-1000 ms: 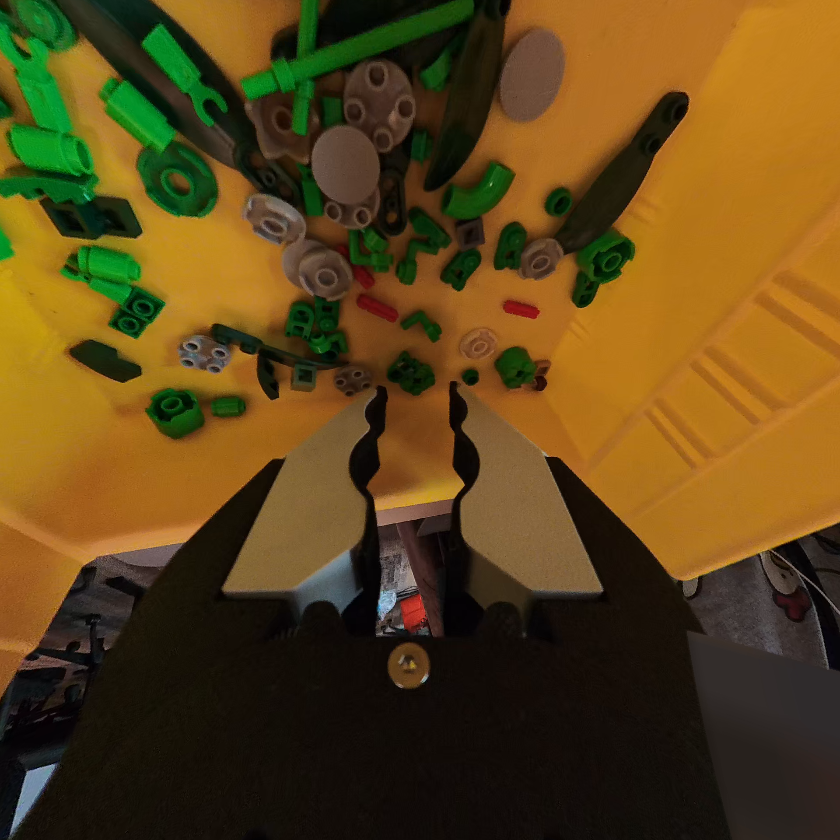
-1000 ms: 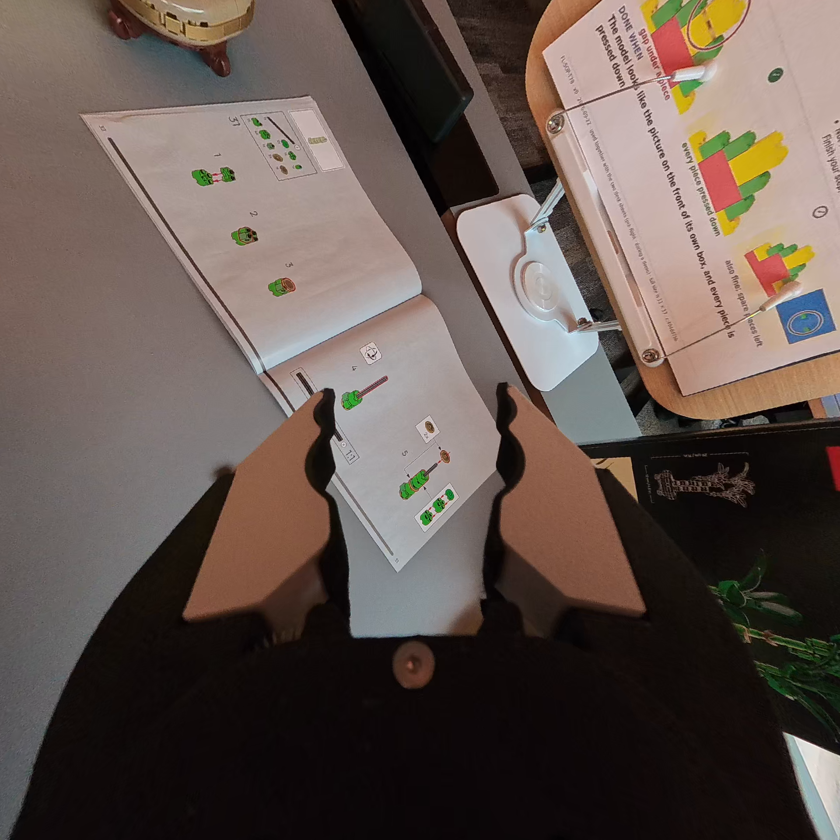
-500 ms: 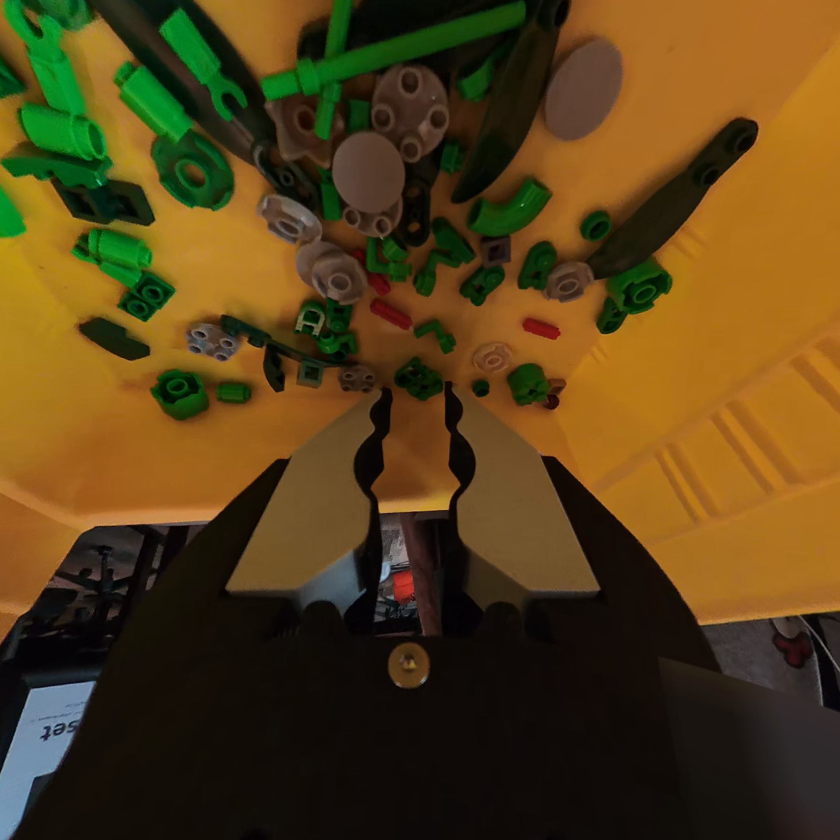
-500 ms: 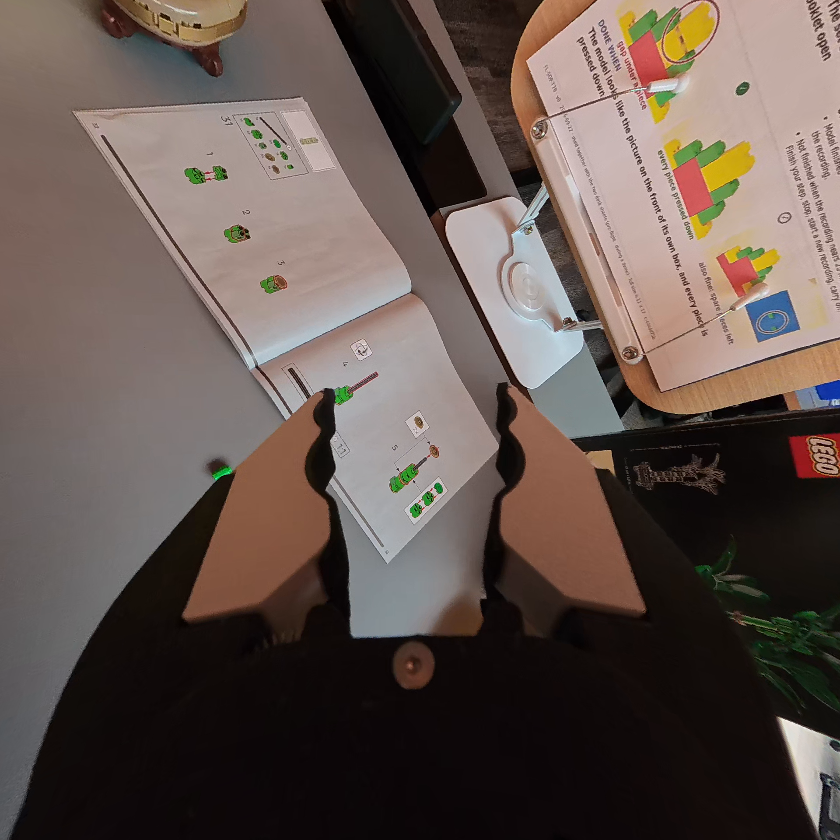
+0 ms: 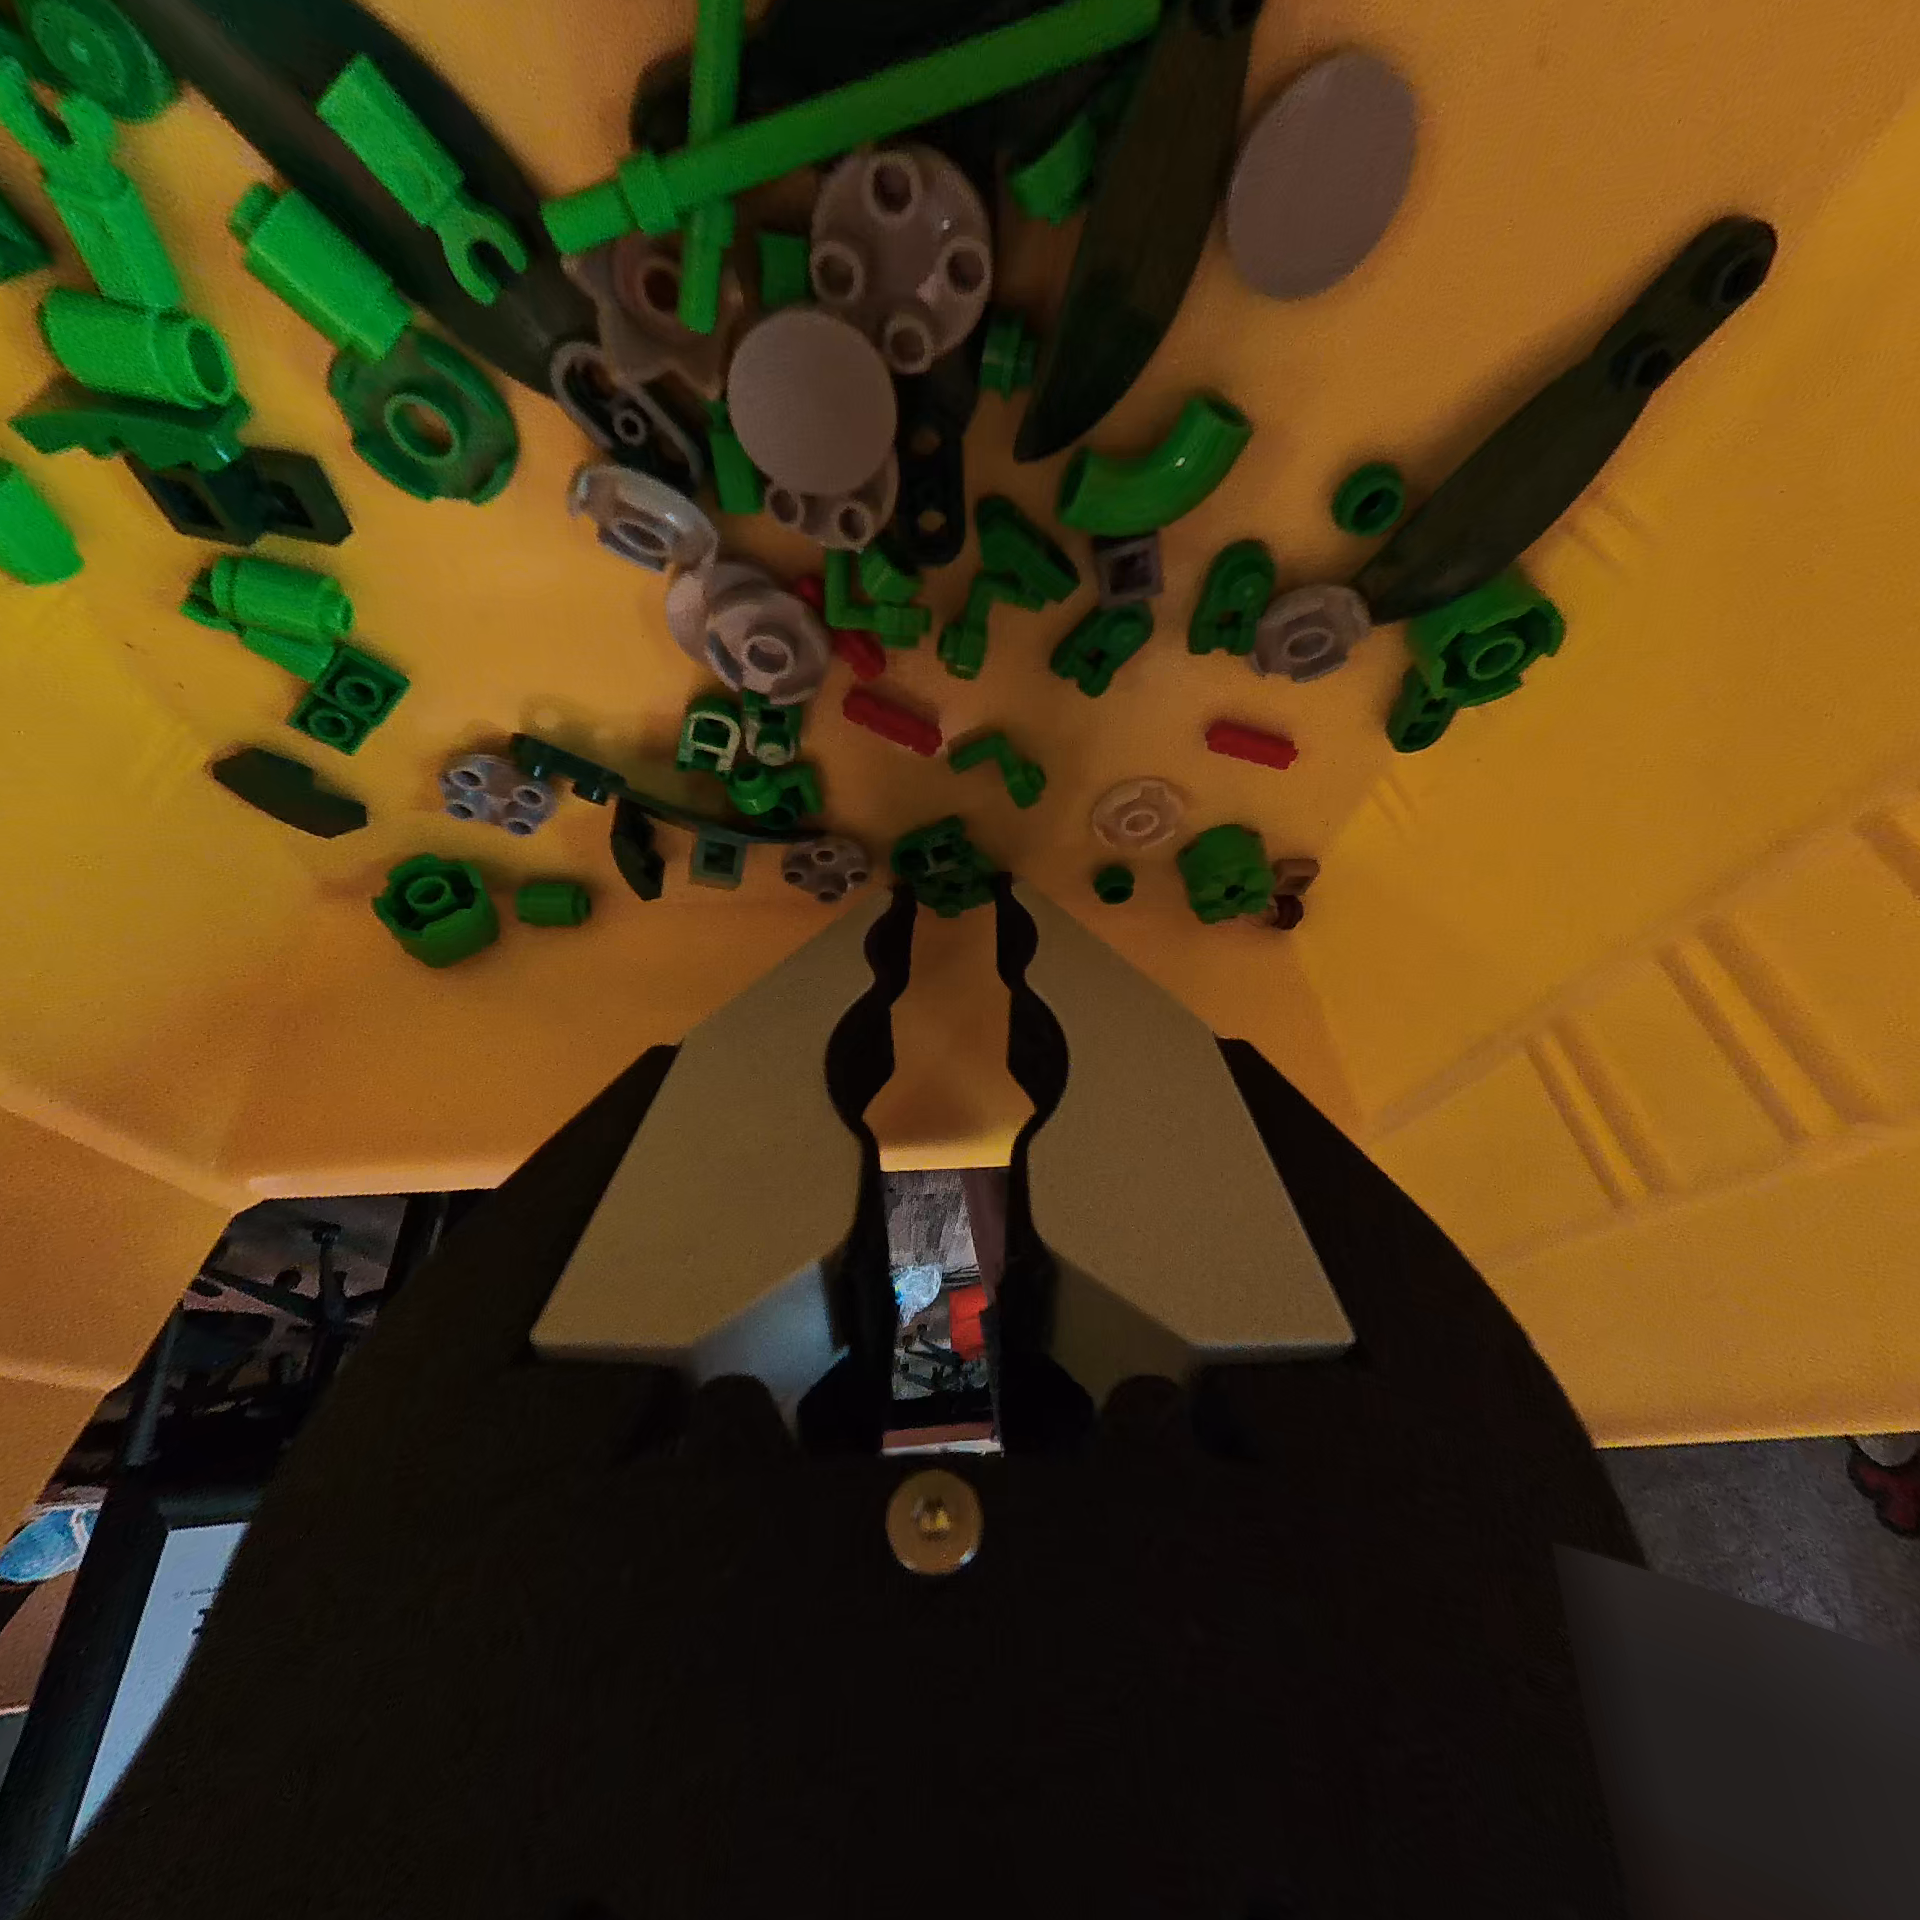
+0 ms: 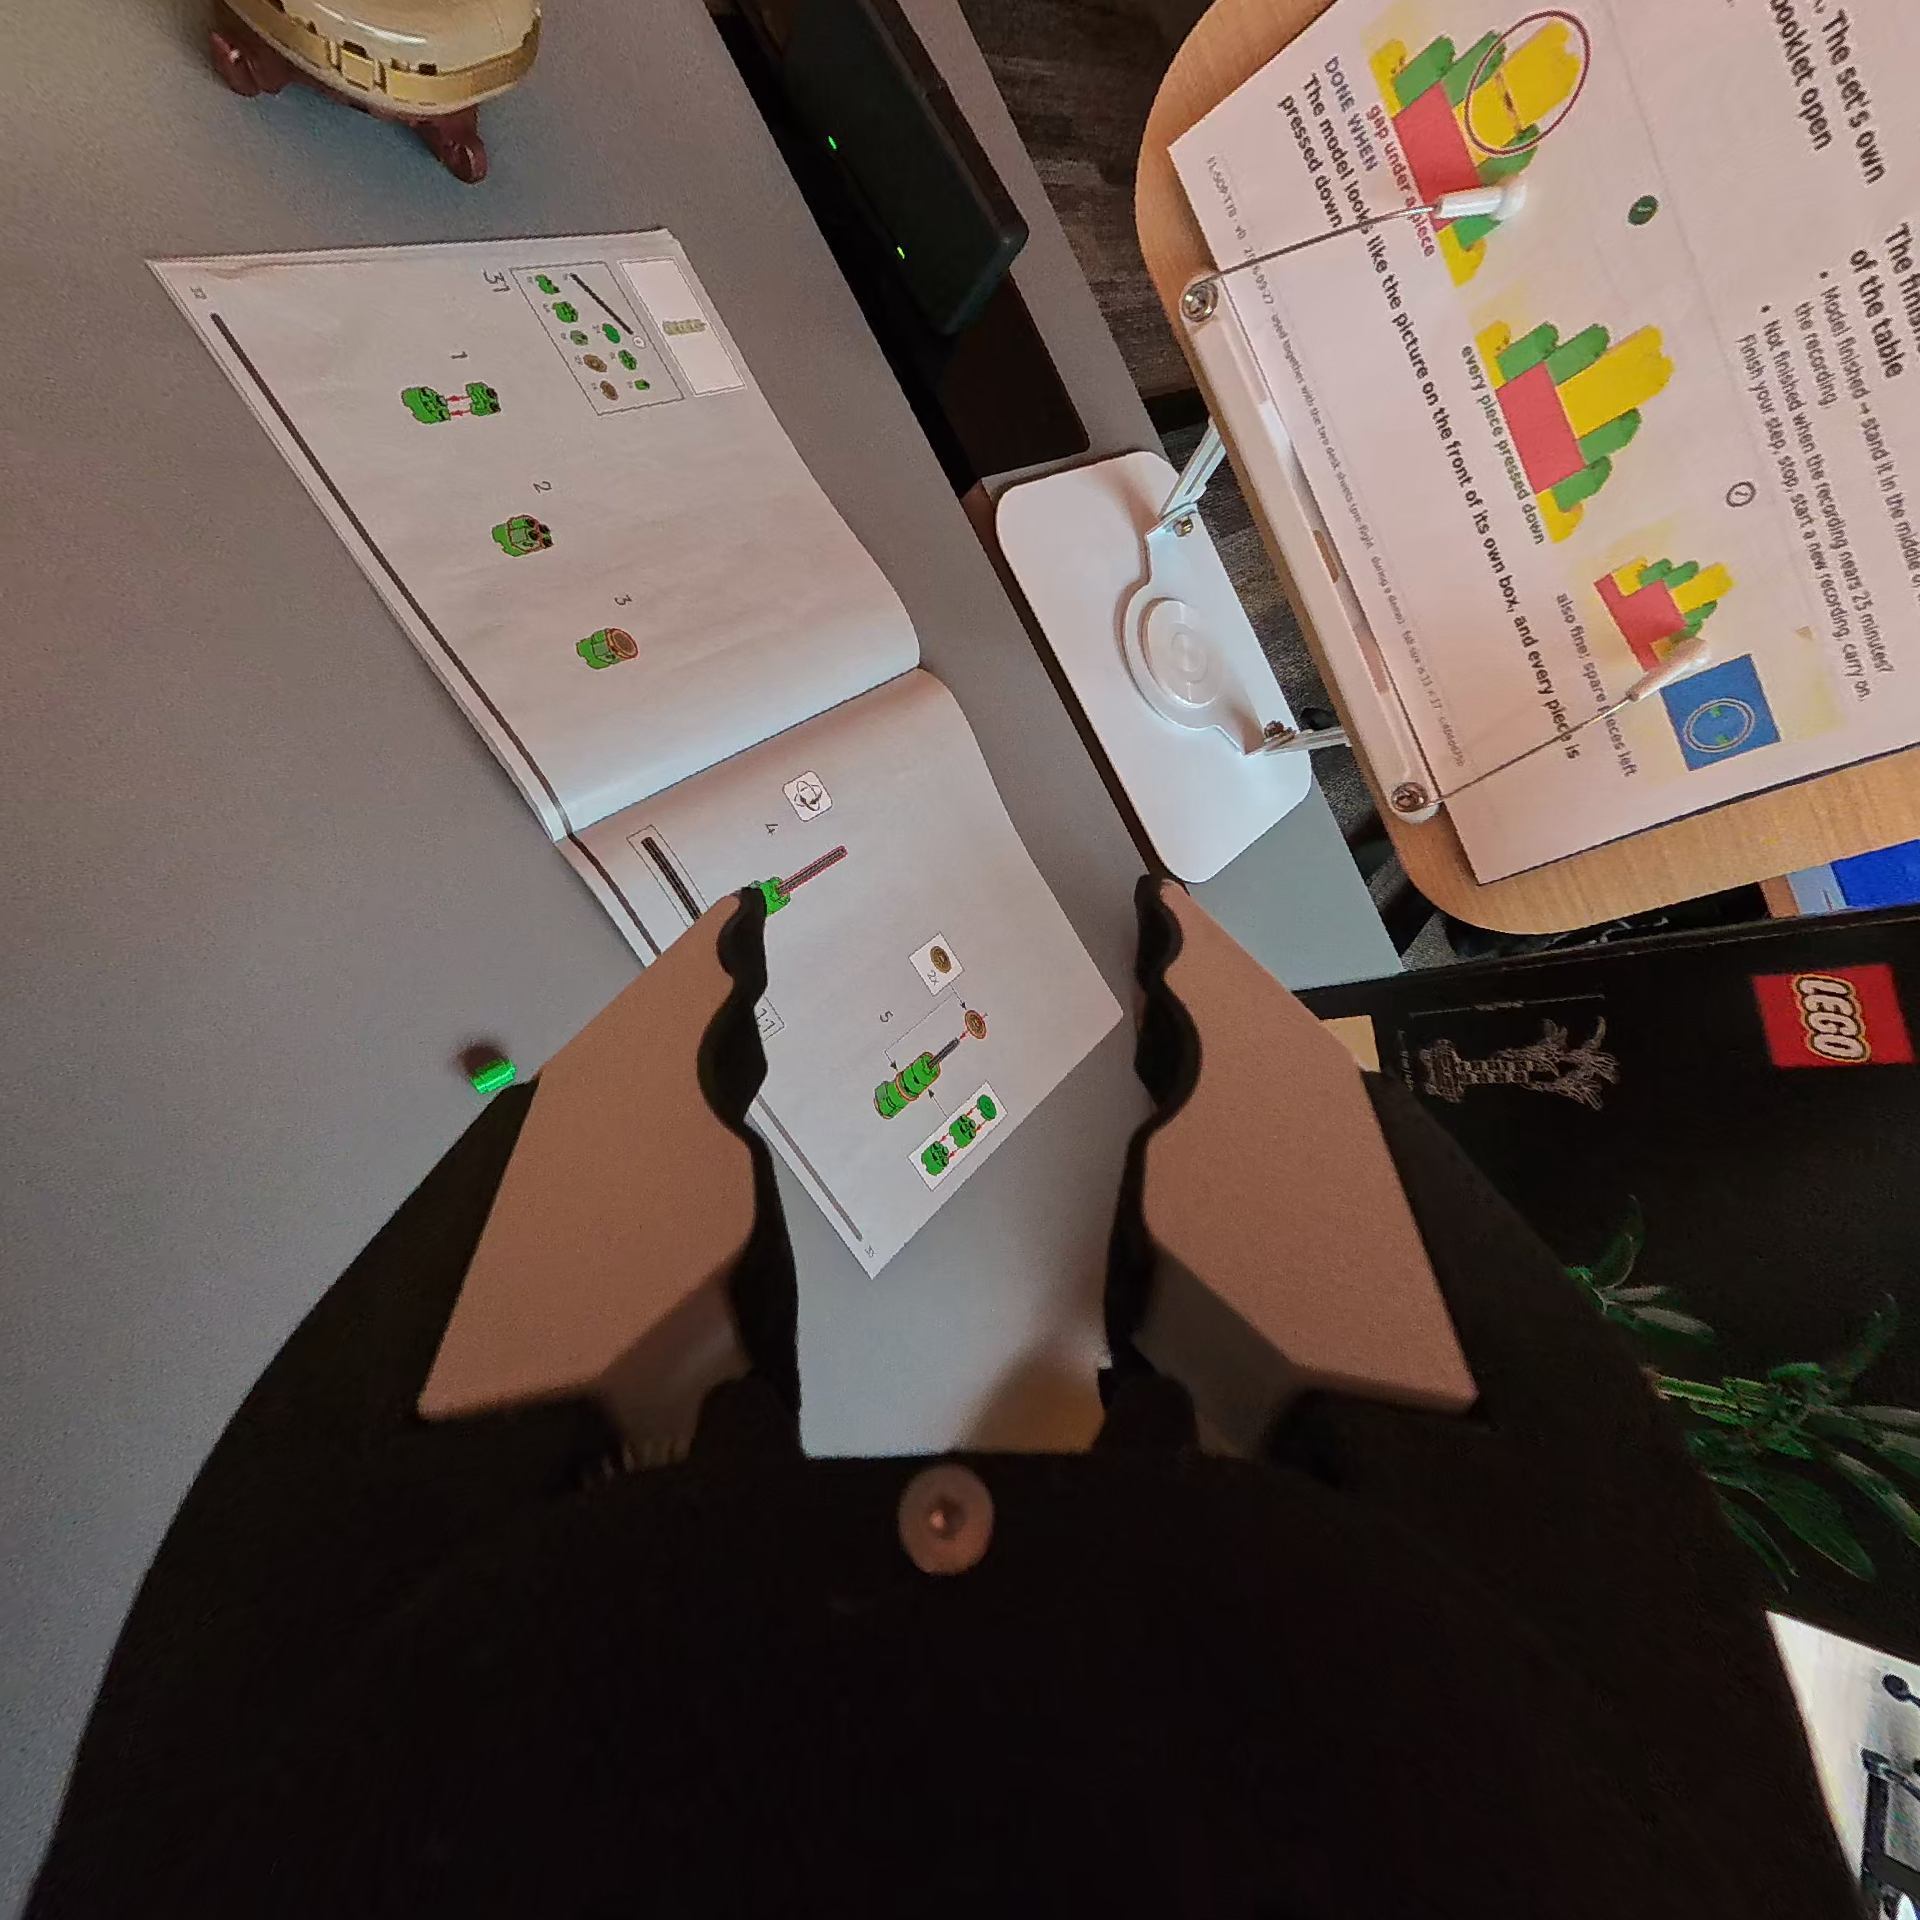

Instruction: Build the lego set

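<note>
In the left wrist view, a yellow tray [image 5: 312,1039] holds several loose green, grey, dark and red Lego pieces. My left gripper [image 5: 954,896] is low over the tray's near part with its jaws narrowly apart. Its tips stand either side of the near edge of a small dark green piece [image 5: 940,862]. In the right wrist view, my right gripper [image 6: 945,904] is wide open and empty above the open instruction booklet [image 6: 644,540] on the grey table [image 6: 208,831]. A tiny green piece [image 6: 488,1073] lies on the table left of the left finger.
A small grey round piece [image 5: 826,868] and a green knob piece [image 5: 1226,871] lie beside the left tips. A white stand [image 6: 1174,665] holds a wooden board with a printed sheet [image 6: 1621,416]. A black Lego box [image 6: 1662,1143] is at right, a cream and brown model [image 6: 384,62] far left. Some 55 cm of space lies between my two pairs of fingers.
My left gripper's jaws have narrowed and closed in on the small dark green piece. My right gripper has drifted back and right; the tiny green piece came into view.
</note>
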Demonstrator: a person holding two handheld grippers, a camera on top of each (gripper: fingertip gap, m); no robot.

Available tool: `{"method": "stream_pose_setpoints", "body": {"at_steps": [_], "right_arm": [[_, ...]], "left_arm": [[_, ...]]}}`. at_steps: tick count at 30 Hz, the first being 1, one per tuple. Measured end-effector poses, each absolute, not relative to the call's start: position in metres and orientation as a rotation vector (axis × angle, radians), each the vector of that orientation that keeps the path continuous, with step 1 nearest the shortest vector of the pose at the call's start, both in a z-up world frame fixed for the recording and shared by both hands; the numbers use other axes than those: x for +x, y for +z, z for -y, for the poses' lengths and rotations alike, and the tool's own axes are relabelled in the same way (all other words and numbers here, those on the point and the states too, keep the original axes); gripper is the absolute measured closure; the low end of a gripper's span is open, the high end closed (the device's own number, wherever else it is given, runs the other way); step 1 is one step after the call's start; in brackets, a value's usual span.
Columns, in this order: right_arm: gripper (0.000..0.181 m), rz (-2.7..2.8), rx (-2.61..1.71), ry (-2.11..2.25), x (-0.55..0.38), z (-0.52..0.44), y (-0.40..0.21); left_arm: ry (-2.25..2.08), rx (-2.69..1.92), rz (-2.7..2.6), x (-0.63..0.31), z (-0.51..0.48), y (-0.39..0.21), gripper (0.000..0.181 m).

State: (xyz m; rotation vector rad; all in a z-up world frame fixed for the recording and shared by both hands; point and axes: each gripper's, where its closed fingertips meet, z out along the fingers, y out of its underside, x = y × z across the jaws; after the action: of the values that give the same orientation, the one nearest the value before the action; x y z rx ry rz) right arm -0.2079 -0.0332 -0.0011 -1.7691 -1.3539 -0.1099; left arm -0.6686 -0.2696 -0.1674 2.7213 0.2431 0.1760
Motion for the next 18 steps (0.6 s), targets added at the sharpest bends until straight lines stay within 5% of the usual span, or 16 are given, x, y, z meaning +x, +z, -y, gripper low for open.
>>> {"method": "stream_pose_setpoints", "body": {"at_steps": [18], "right_arm": [[0.109,1.359,-1.785,-0.137,-0.204,0.029,-0.007]], "left_arm": [[-0.013,2.975,-0.223,-0.672,0.249,-0.118,0.167]]}}
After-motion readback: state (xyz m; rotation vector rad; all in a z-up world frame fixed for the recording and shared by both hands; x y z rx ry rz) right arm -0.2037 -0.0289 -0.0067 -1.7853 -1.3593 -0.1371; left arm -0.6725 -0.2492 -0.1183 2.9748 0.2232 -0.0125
